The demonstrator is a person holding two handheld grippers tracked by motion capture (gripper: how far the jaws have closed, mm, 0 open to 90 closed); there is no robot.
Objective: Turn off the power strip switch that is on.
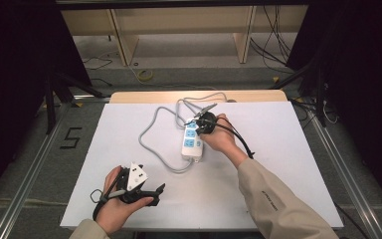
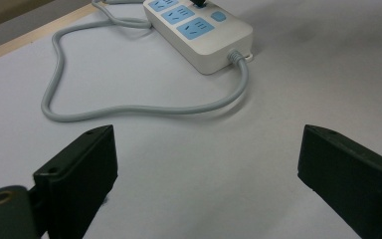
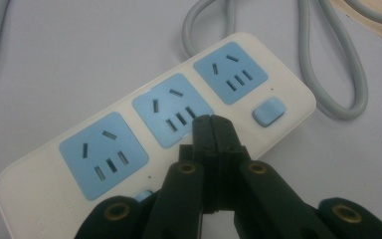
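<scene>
The white counter (image 1: 129,149) carries a white power strip (image 1: 192,140) near its middle, with three blue sockets and a small blue switch (image 3: 268,111). Its grey cord (image 1: 151,134) loops off to the left and back. The left hand-held gripper (image 1: 138,190) rests near the front edge, well apart from the strip, jaws spread wide with nothing between them. The right hand-held gripper (image 3: 212,130) is pinched closed and empty, its tips down over the middle socket (image 3: 175,109), beside the switch.

I'm holding my right gripper (image 3: 212,124), jaws pressed together, tips resting over the middle blue socket (image 3: 173,109) of the white power strip (image 3: 288,87).
</scene>
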